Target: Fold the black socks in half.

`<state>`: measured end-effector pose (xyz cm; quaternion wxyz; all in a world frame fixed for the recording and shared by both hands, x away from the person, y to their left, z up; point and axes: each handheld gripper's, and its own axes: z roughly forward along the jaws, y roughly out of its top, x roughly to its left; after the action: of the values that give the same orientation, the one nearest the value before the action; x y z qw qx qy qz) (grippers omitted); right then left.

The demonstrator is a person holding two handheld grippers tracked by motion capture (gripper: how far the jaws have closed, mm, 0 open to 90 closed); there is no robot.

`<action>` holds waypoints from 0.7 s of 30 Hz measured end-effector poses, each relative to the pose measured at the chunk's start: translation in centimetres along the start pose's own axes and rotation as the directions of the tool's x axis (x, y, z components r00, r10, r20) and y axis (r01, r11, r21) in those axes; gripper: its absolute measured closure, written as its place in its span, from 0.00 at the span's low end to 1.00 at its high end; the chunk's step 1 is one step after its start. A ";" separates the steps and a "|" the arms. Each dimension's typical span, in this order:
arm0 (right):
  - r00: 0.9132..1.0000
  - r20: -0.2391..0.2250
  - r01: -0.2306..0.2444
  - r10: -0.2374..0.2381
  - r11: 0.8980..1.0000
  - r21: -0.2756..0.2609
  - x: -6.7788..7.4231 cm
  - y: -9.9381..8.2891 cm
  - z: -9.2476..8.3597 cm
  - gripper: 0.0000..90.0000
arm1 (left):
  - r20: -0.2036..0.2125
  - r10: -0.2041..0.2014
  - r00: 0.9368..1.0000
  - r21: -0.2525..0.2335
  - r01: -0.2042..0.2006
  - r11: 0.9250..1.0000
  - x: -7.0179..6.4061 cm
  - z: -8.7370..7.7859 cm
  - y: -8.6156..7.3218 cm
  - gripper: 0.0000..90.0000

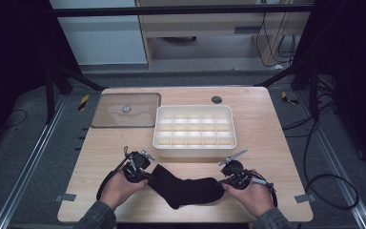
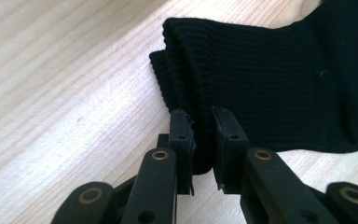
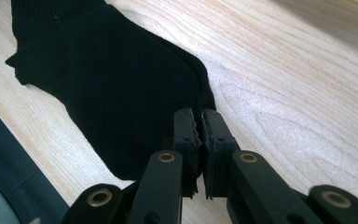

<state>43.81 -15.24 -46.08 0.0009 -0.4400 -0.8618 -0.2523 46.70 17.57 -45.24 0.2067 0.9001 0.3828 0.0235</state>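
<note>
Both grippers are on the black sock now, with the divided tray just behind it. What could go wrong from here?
1. The left gripper pinches only the ribbed cuff edge of the black sock; it may slip out on lifting.
2. The right gripper holds just the toe edge, so pulling apart could strip it free.
3. The white divided tray sits close behind; a lifted sock could snag its rim.

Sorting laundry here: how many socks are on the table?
1 black sock shows, near the table's front edge, its cuff in the left claw and its toe in the right claw. The layered cuff edges may hide a second.
</note>
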 end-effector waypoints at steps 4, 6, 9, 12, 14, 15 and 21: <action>1.000 -0.003 0.001 -0.001 1.000 -0.015 0.1 0.1 0.0 0.96 | -0.012 0.020 1.000 0.004 -0.020 1.000 -0.1 -0.6 0.1 0.88; 1.000 -0.009 0.003 -0.003 0.999 -0.044 0.2 0.2 0.2 0.96 | -0.018 0.022 1.000 -0.004 -0.022 1.000 -0.1 -1.2 0.1 0.88; 1.000 -0.017 -0.006 0.005 0.998 -0.069 0.3 0.2 0.5 0.96 | -0.021 0.019 1.000 -0.011 -0.019 1.000 0.2 -1.9 -0.1 0.88; 1.000 -0.010 -0.004 0.003 0.997 -0.083 0.6 0.3 0.8 0.96 | -0.026 0.010 1.000 -0.018 -0.011 1.000 0.5 -2.6 -0.3 0.88; 1.000 -0.009 -0.003 0.003 0.996 -0.091 0.8 0.6 0.8 0.96 | -0.029 0.003 1.000 -0.027 -0.003 1.000 0.6 -3.1 -0.4 0.88; 1.000 -0.007 0.000 -0.001 0.996 -0.091 1.0 0.8 0.9 0.96 | -0.030 0.004 1.000 -0.026 -0.005 1.000 0.7 -3.4 -0.4 0.88; 0.999 -0.012 0.032 -0.033 0.997 -0.077 2.3 2.0 1.5 0.95 | -0.038 0.005 0.999 -0.045 -0.006 0.999 1.0 -4.9 -0.2 0.88</action>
<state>44.26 -11.83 -46.02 -0.0145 -0.4240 -0.8585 -0.2881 46.23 20.11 -40.98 0.2195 0.8957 0.3835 0.0498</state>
